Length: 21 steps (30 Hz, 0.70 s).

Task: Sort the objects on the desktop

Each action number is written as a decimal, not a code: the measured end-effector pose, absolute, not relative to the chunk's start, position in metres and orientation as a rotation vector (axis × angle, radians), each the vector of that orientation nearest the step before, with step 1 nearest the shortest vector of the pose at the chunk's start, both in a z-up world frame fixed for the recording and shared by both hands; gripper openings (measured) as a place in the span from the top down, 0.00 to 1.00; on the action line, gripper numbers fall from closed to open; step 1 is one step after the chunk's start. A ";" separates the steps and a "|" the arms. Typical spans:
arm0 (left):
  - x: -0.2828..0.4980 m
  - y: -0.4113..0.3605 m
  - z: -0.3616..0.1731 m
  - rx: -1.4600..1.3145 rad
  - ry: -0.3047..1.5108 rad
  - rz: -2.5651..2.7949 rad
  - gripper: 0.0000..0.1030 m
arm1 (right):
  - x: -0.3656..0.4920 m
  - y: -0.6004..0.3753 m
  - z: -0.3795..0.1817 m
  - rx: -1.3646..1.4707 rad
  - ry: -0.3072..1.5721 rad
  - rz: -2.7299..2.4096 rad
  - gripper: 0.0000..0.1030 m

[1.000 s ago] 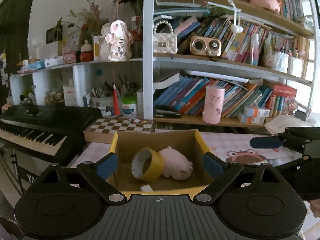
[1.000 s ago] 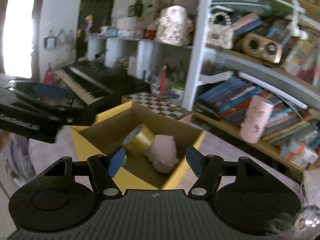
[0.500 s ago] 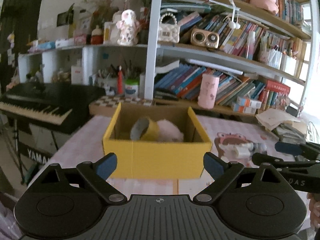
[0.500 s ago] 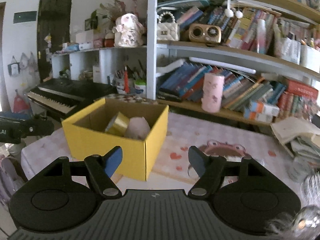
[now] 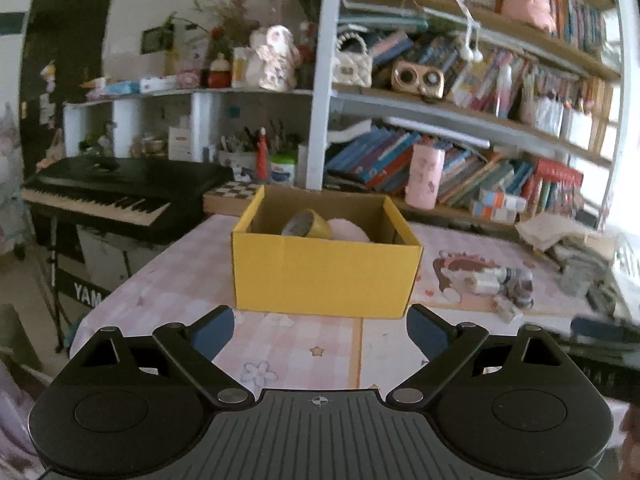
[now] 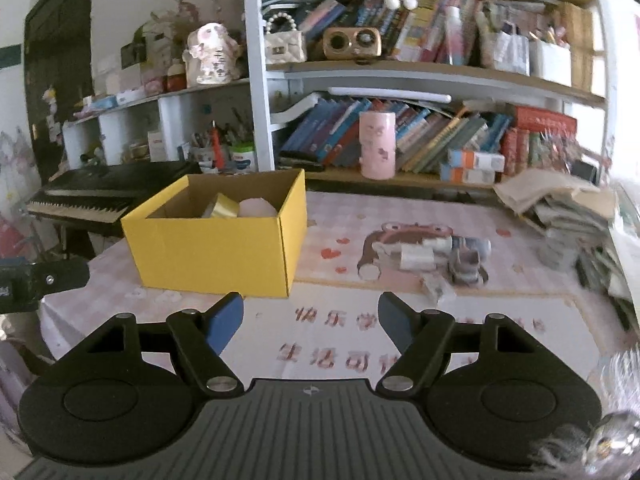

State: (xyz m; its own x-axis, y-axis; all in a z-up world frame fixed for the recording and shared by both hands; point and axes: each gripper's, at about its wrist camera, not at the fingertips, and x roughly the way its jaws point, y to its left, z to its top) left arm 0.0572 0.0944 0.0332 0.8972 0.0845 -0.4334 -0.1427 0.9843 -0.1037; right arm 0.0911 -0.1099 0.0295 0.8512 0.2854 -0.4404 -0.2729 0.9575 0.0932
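Note:
A yellow cardboard box (image 5: pixel 324 270) (image 6: pixel 212 254) stands on the pink-patterned table (image 5: pixel 280 344) (image 6: pixel 332 344). Inside it lie a roll of gold tape (image 5: pixel 308 224) (image 6: pixel 222 205) and a pink plush toy (image 5: pixel 350 232) (image 6: pixel 256 206). My left gripper (image 5: pixel 320 330) hangs open in front of the box, nothing between its fingers. My right gripper (image 6: pixel 310 320) is open too, its jaws still opening and empty, near the box's right front corner. Several small white and grey items (image 5: pixel 492 284) (image 6: pixel 436 258) lie in a cluster on the table right of the box.
Crowded bookshelves (image 5: pixel 460 168) (image 6: pixel 420 136) with a pink cup (image 5: pixel 424 178) (image 6: pixel 378 150) stand behind the table. A black keyboard piano (image 5: pixel 108 196) (image 6: pixel 96 196) is at the left. A heap of papers and cloth (image 6: pixel 568 216) fills the table's right end.
Both grippers have pulled back from above the box towards the table's near edge. The box now looks smaller and farther away. The right gripper's jaws stand a little wider.

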 end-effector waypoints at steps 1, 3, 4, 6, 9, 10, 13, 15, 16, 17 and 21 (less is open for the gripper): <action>0.053 0.094 0.031 -0.150 0.439 0.120 0.07 | 0.087 -0.110 0.029 0.035 0.467 0.295 0.29; 0.046 0.093 0.027 -0.170 0.441 0.122 0.07 | 0.077 -0.109 0.026 0.033 0.465 0.291 0.29; 0.043 0.092 0.025 -0.172 0.444 0.124 0.07 | 0.073 -0.108 0.026 0.025 0.464 0.288 0.29; 0.037 0.089 0.021 -0.172 0.447 0.124 0.07 | 0.066 -0.107 0.025 0.009 0.459 0.278 0.29; 0.030 0.084 0.016 -0.176 0.456 0.117 0.07 | 0.056 -0.106 0.022 -0.014 0.451 0.253 0.29; 0.029 0.083 0.015 -0.180 0.456 0.111 0.07 | 0.053 -0.105 0.021 -0.023 0.451 0.246 0.28; 0.028 0.079 0.012 -0.174 0.468 0.081 0.07 | 0.046 -0.107 0.018 -0.044 0.456 0.231 0.27; 0.028 0.074 0.010 -0.165 0.480 0.062 0.07 | 0.044 -0.109 0.016 -0.050 0.463 0.213 0.26; 0.029 0.072 0.009 -0.161 0.487 0.051 0.07 | 0.043 -0.111 0.015 -0.049 0.467 0.205 0.26; 0.029 0.071 0.007 -0.157 0.493 0.039 0.07 | 0.041 -0.113 0.014 -0.049 0.470 0.196 0.25; 0.030 0.062 0.003 -0.134 0.519 0.000 0.07 | 0.038 -0.120 0.010 -0.039 0.493 0.159 0.25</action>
